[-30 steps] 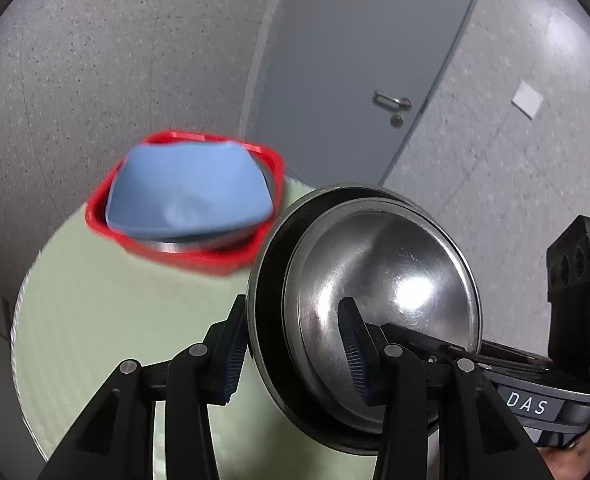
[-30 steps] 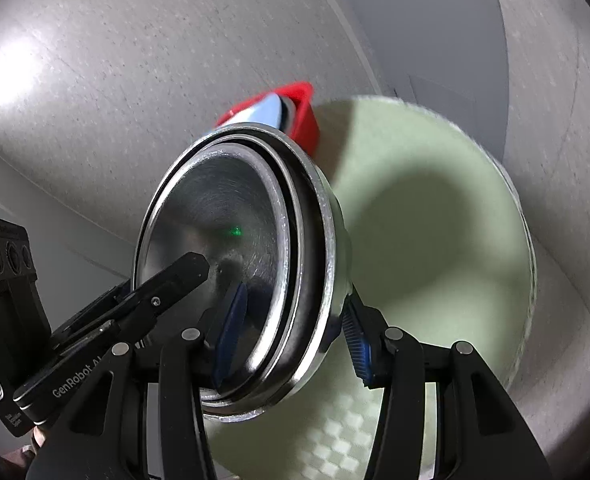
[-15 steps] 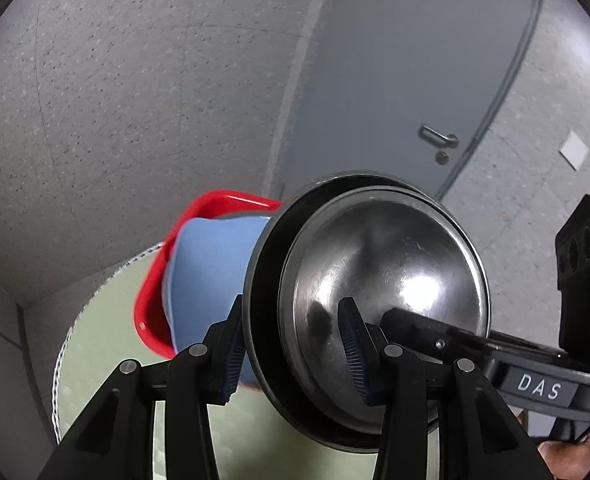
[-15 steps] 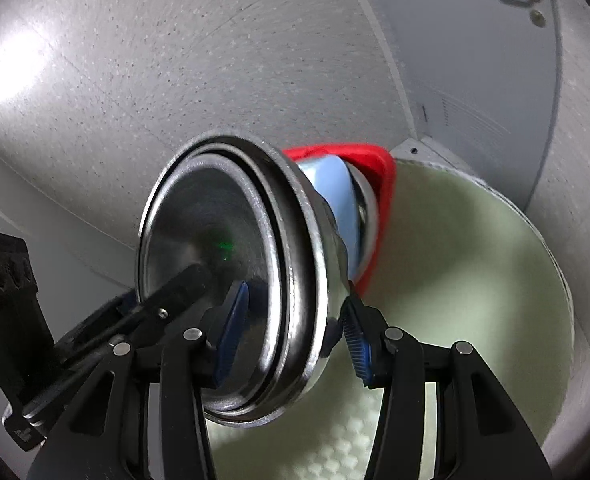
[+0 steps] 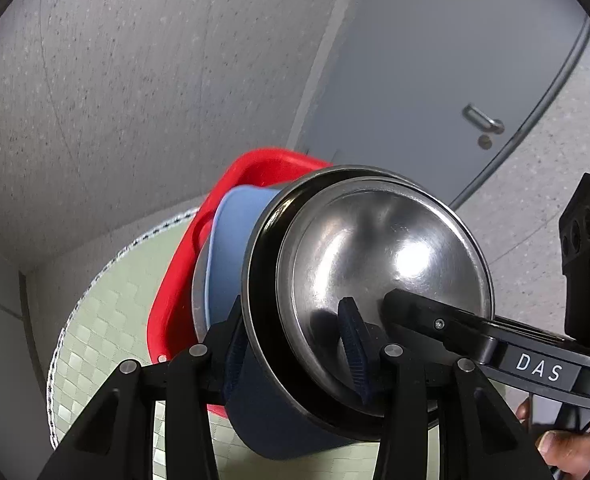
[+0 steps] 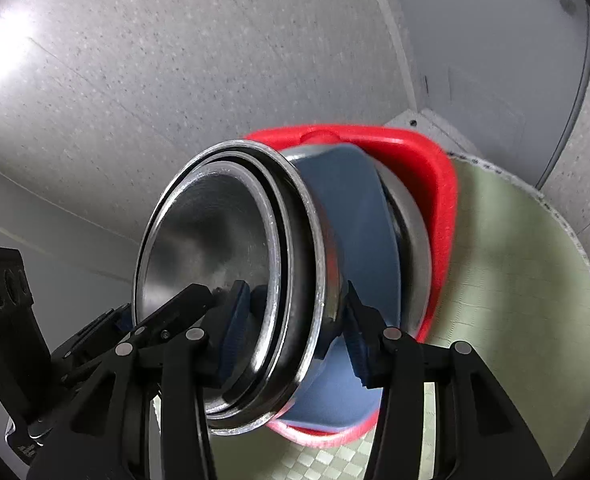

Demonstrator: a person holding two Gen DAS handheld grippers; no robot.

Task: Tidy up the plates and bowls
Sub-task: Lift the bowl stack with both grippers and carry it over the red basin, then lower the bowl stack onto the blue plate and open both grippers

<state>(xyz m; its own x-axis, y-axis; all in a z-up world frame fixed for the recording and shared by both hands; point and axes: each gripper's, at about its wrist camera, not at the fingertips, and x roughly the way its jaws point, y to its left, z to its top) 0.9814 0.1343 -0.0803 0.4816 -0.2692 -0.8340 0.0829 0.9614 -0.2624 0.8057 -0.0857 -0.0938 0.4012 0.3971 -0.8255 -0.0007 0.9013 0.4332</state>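
Both grippers, left (image 5: 293, 344) and right (image 6: 295, 326), pinch tilted steel bowls (image 5: 379, 280)

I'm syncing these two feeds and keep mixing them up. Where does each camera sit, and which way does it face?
Left wrist: on the left gripper, facing the metal bowls it grips, red basket behind; right gripper and a hand show.
Right wrist: on the right gripper, facing the same bowls' rims; left gripper's finger shows.
Shared: bowls, blue bowl, basket, green table.
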